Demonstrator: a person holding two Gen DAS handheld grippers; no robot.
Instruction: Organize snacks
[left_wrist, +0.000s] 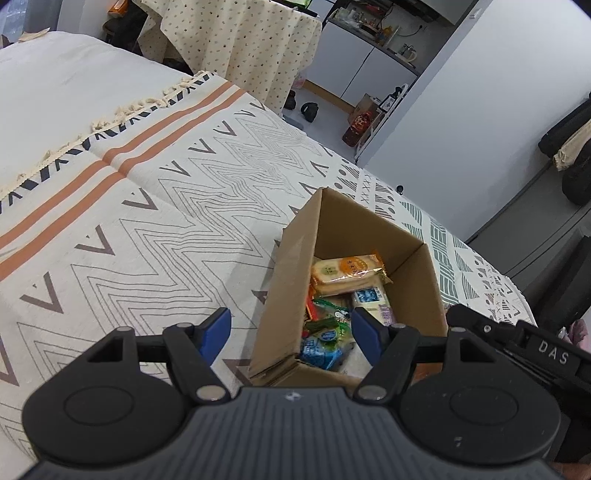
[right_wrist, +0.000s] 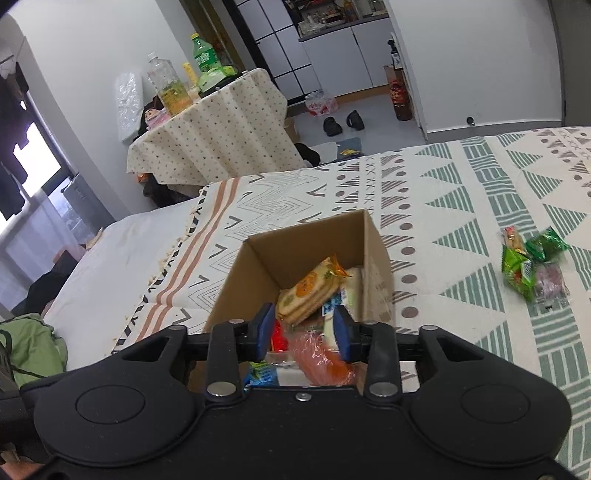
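Blue-padded fingers of the left gripper (left_wrist: 290, 334) stood spread wide apart, straddling the near left wall of the cardboard box (left_wrist: 280, 280) with nothing between them: one finger outside over the bedspread (left_wrist: 155, 236), the other over the box's contents. Off to its right, the black body of the other gripper poked into the left wrist view.

Seen from its own camera, the right gripper (right_wrist: 303, 330) hovered low over the near end of the box (right_wrist: 236, 280), its jaws partly apart. An orange translucent wrapper (right_wrist: 321, 358) lay between and just under the pads (right_wrist: 266, 326); whether they actually pinched it, I couldn't tell.

Inside the box sat a pile of snacks: a pack of round crackers (right_wrist: 306, 295) on top toward the far end, a blue packet (left_wrist: 319, 350) near the front, and green and white wrappers in between. A few loose snack packets (right_wrist: 532, 266), mostly green, lay on the bedspread well to the right of the box.
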